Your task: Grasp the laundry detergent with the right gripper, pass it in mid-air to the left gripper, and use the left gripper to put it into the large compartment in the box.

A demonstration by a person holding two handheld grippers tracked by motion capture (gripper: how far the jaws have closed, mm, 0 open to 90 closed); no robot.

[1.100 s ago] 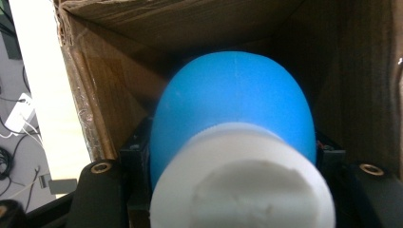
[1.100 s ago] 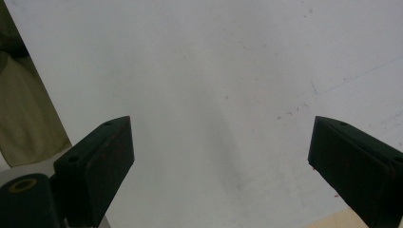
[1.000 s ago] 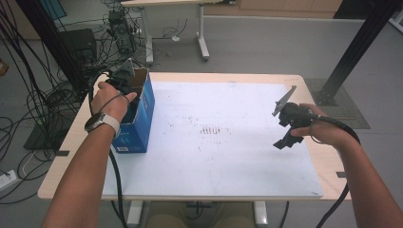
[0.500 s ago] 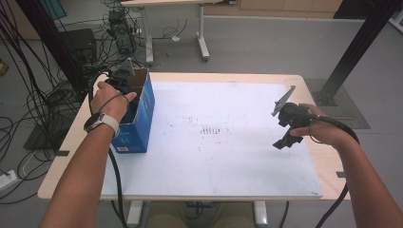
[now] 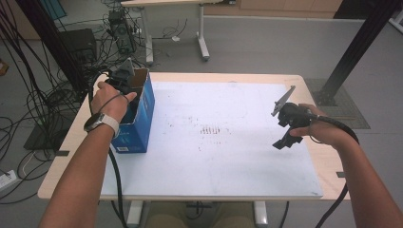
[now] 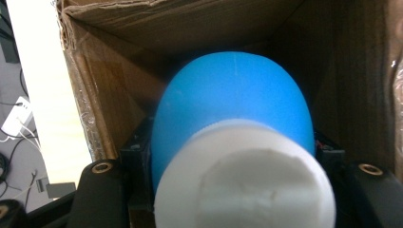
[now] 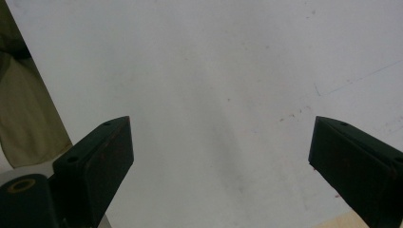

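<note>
While cardboard walls [image 6: 109,90] (brown) crowd bottle [image 6: 233,99].

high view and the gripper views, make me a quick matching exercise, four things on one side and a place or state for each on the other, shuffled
Things:
1. left gripper
2. right gripper
3. blue box
4. blue and white bottle

Places or states:
a. stands at the table's left edge, top open
b. jaws wide apart over the white sheet
c. reaches into the box
d. clamped between two jaws inside cardboard walls

Pairs: 1-c, 2-b, 3-a, 4-d
</note>
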